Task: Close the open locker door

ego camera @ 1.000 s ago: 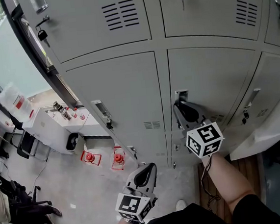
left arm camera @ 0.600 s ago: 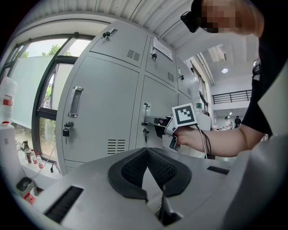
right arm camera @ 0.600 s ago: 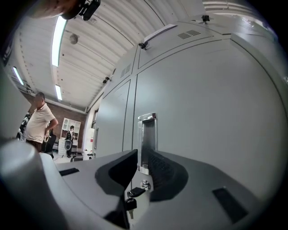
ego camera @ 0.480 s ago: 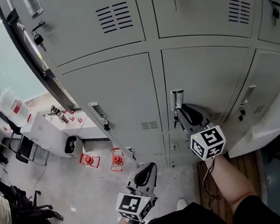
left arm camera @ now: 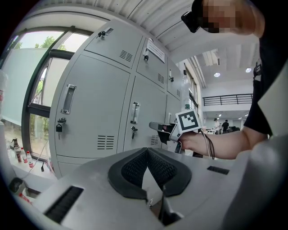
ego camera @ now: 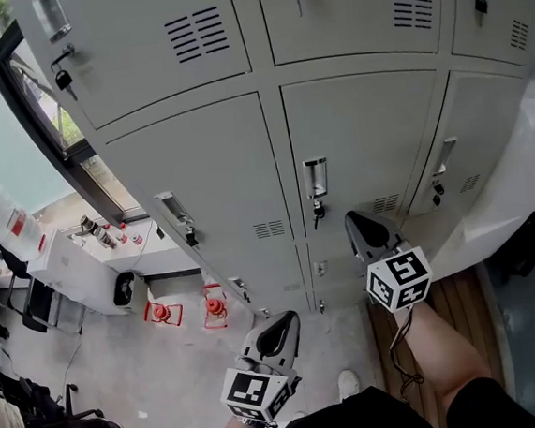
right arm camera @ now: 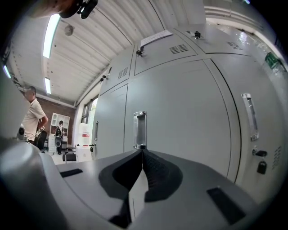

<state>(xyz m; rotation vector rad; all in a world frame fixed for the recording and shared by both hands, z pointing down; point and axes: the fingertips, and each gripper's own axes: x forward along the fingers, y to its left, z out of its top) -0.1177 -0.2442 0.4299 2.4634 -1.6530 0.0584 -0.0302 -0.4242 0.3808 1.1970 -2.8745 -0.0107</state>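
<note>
Head view, lockers (ego camera: 364,143) apparently closed, contents hidden, left gripper (ego camera: 283,320) fingers together, right gripper (ego camera: 356,219) fingers closing, empty

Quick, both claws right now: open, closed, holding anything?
Left claw: closed, holding nothing.
Right claw: closed, holding nothing, pointed at the locker handle but clear of it.

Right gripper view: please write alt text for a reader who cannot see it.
The right claw, shut and empty, points at a grey locker door, its tips just below the door's chrome handle. People stand far off at the left.
</note>
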